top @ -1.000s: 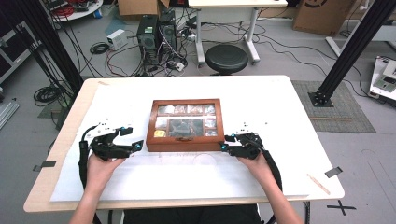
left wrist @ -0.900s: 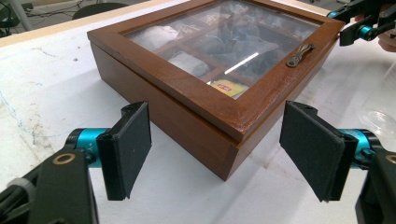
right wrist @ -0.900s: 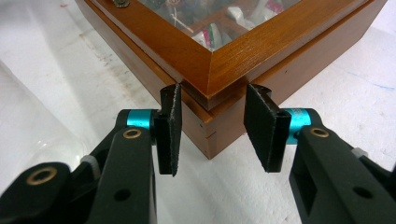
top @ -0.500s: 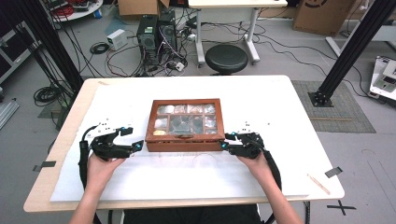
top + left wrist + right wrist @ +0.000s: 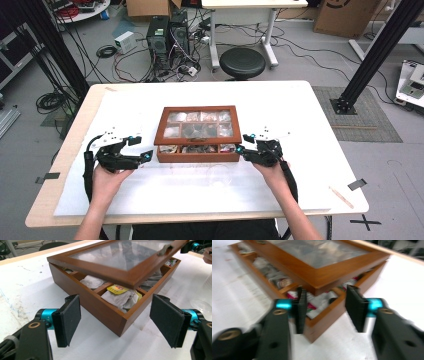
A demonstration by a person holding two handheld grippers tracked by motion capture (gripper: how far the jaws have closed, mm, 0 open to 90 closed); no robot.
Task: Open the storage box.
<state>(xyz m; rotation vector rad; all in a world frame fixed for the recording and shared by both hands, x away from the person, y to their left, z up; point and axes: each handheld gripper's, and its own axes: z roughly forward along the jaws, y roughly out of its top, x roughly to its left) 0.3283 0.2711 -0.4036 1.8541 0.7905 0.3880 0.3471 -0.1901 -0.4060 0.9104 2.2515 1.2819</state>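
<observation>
A brown wooden box (image 5: 197, 155) with a glass lid (image 5: 197, 122) stands mid-table, divided into compartments full of tea bags (image 5: 120, 298). The lid (image 5: 117, 255) is raised at its front edge. My left gripper (image 5: 148, 155) is open just left of the box's front corner; in the left gripper view its jaws (image 5: 116, 302) frame that corner (image 5: 100, 311) without touching it. My right gripper (image 5: 239, 149) is open at the front right corner. Its jaws (image 5: 325, 293) straddle the lid's corner (image 5: 319, 277), one jaw over the box's inside, the other outside the wall (image 5: 324, 322). It also appears as the right gripper (image 5: 192, 246) at the lid's far corner.
A clear plastic cup (image 5: 218, 175) lies on the white sheet just in front of the box. A thin wooden stick (image 5: 342, 197) lies near the front right table edge. Beyond the table are a black stool (image 5: 242, 62), computer towers (image 5: 167, 30) and a black frame post (image 5: 375, 50).
The lid's front edge has risen, showing the tea bags under it. My right gripper has edged in to the box's corner. The left gripper has barely moved.
</observation>
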